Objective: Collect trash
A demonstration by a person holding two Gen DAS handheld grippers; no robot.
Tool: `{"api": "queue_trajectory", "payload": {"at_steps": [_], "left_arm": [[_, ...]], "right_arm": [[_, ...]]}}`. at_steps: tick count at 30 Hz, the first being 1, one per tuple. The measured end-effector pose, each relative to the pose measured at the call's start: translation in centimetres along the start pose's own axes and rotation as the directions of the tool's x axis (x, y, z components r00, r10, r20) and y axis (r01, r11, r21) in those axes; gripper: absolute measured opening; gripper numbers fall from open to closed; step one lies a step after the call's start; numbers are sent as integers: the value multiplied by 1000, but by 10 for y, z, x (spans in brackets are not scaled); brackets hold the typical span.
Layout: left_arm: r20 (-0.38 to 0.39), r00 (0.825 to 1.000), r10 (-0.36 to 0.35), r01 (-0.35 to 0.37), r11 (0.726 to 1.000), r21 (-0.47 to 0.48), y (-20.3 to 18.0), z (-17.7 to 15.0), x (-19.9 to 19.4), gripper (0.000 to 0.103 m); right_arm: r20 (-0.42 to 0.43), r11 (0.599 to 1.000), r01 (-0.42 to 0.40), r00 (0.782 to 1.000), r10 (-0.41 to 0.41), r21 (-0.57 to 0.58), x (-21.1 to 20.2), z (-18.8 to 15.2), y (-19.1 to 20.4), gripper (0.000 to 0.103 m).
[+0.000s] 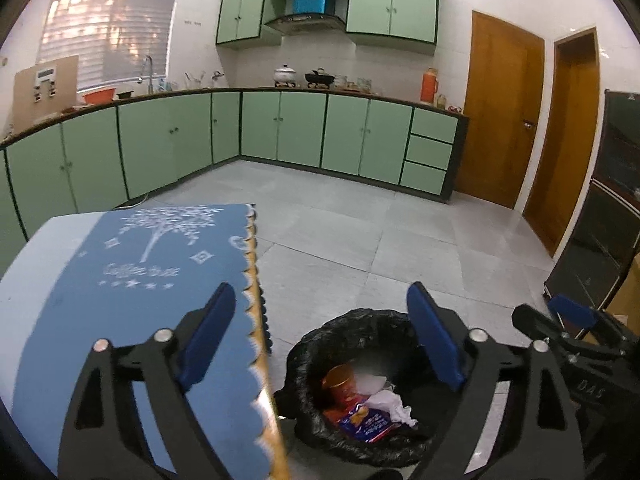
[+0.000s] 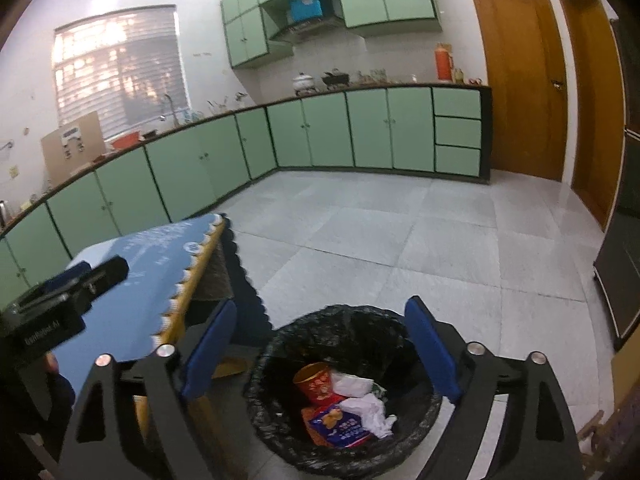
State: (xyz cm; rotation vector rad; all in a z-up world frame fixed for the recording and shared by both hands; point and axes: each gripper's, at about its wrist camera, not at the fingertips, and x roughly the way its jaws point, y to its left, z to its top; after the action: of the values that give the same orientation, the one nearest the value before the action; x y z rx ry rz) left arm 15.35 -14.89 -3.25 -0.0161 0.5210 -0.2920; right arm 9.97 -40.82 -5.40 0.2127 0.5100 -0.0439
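A bin lined with a black bag stands on the floor beside the table. Inside lie a red paper cup, crumpled white tissues and a blue and red snack wrapper. My left gripper is open and empty, above the table edge and the bin. My right gripper is open and empty, right above the bin. The right gripper shows in the left wrist view; the left one shows in the right wrist view.
A table with a blue cloth stands left of the bin. Green kitchen cabinets line the far walls. Wooden doors are at the right, and a dark cabinet stands at the far right. The floor is grey tile.
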Motion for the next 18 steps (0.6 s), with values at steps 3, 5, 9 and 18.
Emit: {"api": "queue_trajectory", "payload": {"at_steps": [3,5,9,18], "left_arm": [[2,1000,18,-18,1000,11,9,-5,-26,89],[3,999,32,-32,999,9,15,-9,-40,90],[19,998,60,-61,998,5,30,-16,-66,93],[71,993,91,-91,996,-11,46,-17,-107,95]], "right_arm": [[13,1000,-29,999,29,5,-16,2,10,96],[26,999,-49,999,48,15,-29,2,16,97],[36,997,-77,996,77,14,-48,3,28,97],[36,994,-106,994,107,-36,-74,-1,59,97]]}}
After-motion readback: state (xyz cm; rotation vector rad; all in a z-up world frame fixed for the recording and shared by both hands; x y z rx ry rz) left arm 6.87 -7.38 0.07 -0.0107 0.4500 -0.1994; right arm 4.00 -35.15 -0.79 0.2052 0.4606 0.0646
